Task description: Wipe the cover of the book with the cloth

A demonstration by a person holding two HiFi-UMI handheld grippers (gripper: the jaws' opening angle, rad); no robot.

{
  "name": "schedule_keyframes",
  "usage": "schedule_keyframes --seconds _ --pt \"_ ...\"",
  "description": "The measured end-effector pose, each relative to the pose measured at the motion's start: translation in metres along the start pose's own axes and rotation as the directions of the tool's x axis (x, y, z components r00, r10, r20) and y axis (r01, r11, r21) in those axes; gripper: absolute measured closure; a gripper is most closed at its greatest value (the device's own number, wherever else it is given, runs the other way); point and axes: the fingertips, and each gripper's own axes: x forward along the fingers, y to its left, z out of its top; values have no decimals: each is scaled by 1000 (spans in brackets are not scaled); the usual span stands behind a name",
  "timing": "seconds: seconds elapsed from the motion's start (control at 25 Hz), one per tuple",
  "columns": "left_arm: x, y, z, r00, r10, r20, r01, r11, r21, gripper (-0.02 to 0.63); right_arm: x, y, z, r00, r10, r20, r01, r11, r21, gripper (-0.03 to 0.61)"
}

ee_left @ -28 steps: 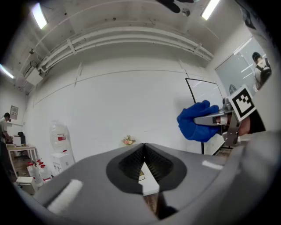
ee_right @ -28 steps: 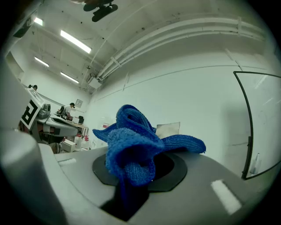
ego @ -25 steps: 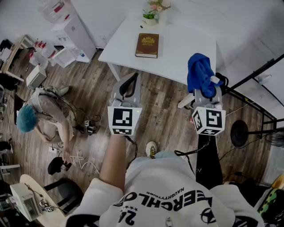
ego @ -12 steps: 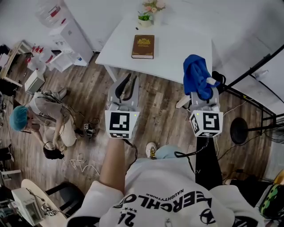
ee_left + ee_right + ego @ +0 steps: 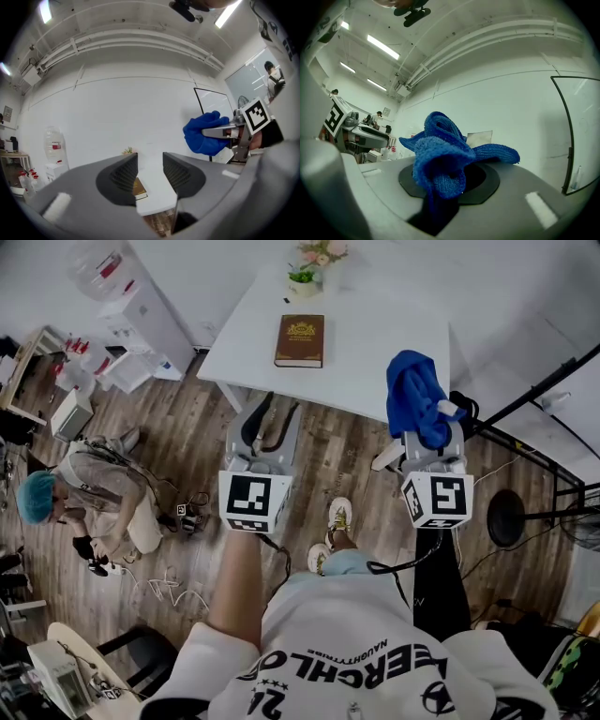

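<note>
A brown book (image 5: 300, 340) with a gold emblem lies flat on the white table (image 5: 394, 334), ahead of both grippers. My left gripper (image 5: 272, 413) hangs over the wooden floor short of the table's near edge. Its jaws are opening, with a clear gap and nothing between them. In the left gripper view the left gripper (image 5: 150, 166) points at the book (image 5: 138, 187), which shows low in that gap. My right gripper (image 5: 433, 423) is shut on a bunched blue cloth (image 5: 417, 395), held in the air by the table's right corner. The blue cloth (image 5: 440, 159) spills out over the right gripper (image 5: 445, 185).
A small flower pot (image 5: 305, 277) stands at the table's far edge behind the book. A person in a blue cap (image 5: 56, 498) crouches on the floor at the left among cables. A white cabinet (image 5: 141, 306) stands at the far left, a black stand (image 5: 506, 519) at the right.
The left gripper's jaws have gone from together to apart. Both grippers sit slightly nearer the table. A foot has stepped forward below them, and the crouching person has shifted.
</note>
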Motion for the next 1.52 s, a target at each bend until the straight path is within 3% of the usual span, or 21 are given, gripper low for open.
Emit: schedule_keyframes --seconds 0.96,1.52 --pt "165 94 -3 990 143 -7 -143 988 51 436 200 -74 -23 991 120 63 -122 992 24 479" --pt "216 141 -10 993 116 2 -116 992 47 436 274 -68 -42 990 130 48 -133 990 54 479"
